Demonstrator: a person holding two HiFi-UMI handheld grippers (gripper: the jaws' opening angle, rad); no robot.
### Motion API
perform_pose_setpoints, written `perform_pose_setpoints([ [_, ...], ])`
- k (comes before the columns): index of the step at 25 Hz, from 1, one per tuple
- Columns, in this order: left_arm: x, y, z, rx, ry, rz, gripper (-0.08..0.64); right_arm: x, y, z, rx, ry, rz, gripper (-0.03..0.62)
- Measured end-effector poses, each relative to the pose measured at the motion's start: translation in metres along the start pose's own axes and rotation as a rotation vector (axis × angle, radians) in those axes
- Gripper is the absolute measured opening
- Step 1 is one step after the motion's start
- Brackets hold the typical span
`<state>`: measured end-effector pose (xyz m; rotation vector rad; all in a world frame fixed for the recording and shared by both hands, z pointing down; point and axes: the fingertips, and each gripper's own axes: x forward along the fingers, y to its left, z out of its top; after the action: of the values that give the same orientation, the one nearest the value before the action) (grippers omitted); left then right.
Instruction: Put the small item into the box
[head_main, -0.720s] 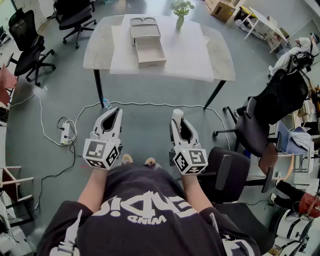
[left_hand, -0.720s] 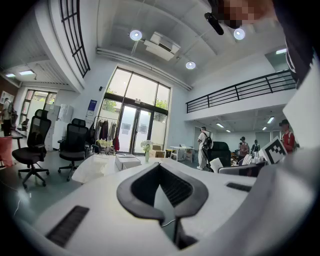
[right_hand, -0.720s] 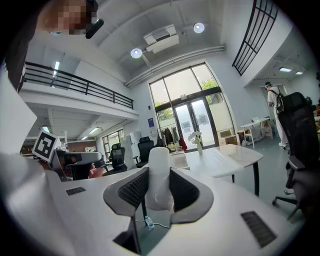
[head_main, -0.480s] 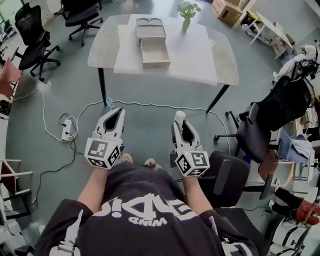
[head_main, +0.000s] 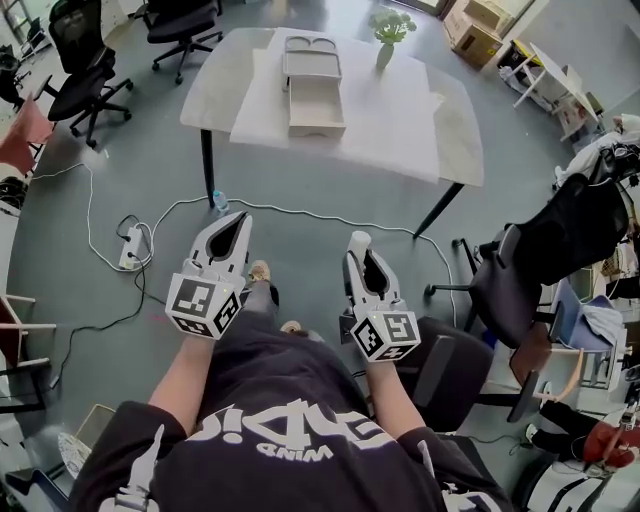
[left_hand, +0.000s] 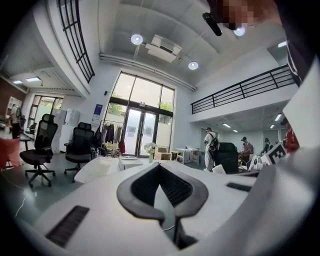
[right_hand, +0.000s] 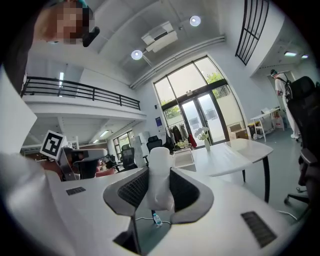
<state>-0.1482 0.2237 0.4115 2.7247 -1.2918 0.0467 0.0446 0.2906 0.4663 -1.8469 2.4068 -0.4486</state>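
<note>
Person stands on the floor (head_main: 300, 240) facing the table (head_main: 205, 95), which is at 12 o'clock and well apart. Both grippers are at waist level, pointing to 12.

Right gripper (head_main: 362, 258): jaws stand wide but are clamped on the item (head_main: 357, 241), a white, roughly cylindrical thing. The black pads press it from both sides and its top sticks out past the tips. Right gripper view agrees: item (right_hand: 159, 175) sits upright between the pads and fills the gap.

Left gripper (head_main: 237, 220): jaws closed, tips touching, nothing held. In the left gripper view only floor shows through the loop the pads make.

So the item is in the right gripper, over the floor, well apart from the box.

Box (head_main: 315, 95): beige, on a white mat (head_main: 400, 125) on the table, left of the table's middle. Its drawer is pulled out toward 6 o'clock. In the right gripper view the box (right_hand: 183, 158) shows just right of the item.

Plant (head_main: 390, 28) in a vase stands on the table at 1 o'clock of the box.

On the floor:
- power strip (head_main: 131, 248) at 9 o'clock of the left gripper
- white cable (head_main: 300, 212) running past the table legs
- small bottle (head_main: 217, 203) beside the left leg

Black chair (head_main: 455, 370) sits just beside the person at 4 o'clock of the right gripper. More black chairs (head_main: 85, 60) stand at 9 to 11 o'clock of the table.
</note>
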Motion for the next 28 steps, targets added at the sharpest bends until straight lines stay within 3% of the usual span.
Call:
perform_pose_setpoints([
  [12, 0.058, 0.01, -0.009, -0.012, 0.012, -0.007, 0.008, 0.041, -0.047, 0.014, 0.007, -0.01, -0.022, 0.148],
  [28, 0.216, 0.081, 0.013, -0.034, 0.022, -0.052, 0.008, 0.183, -0.112, 0.053, 0.0, 0.003, -0.035, 0.149],
])
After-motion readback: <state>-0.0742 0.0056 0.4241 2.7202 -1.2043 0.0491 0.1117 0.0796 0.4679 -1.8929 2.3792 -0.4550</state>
